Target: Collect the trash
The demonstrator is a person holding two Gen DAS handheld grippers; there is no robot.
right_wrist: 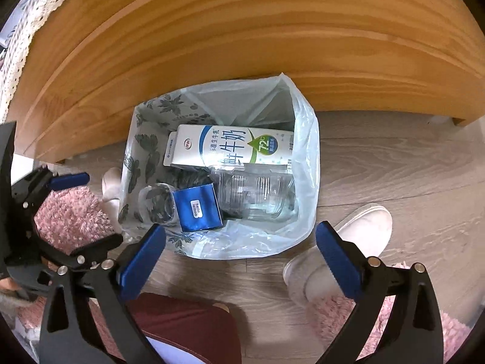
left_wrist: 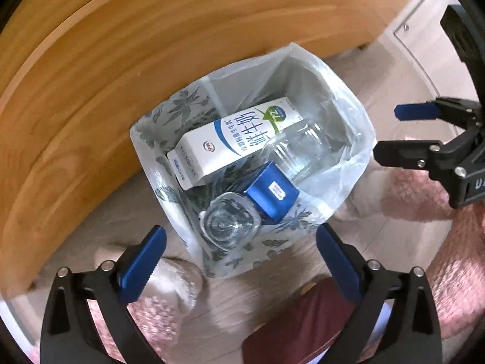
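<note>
Both tools, the left tool (left_wrist: 241, 261) and the right tool (right_wrist: 241, 261), are held wide open and empty above a translucent leaf-printed plastic trash bag (left_wrist: 348, 182) standing open on the wood-look floor (right_wrist: 409, 166). Inside it are seen a clear plastic cup (left_wrist: 229, 223), a small blue box (left_wrist: 271, 195), a clear plastic bottle (right_wrist: 254, 192) and a white milk carton (left_wrist: 230, 139). Only the right view shows a white shoe (right_wrist: 348, 236); a pale wooden furniture panel (right_wrist: 242, 45) lies beyond the bag.

Blue box (left_wrist: 270, 196) — leaf-printed bag (left_wrist: 178, 109)
</note>
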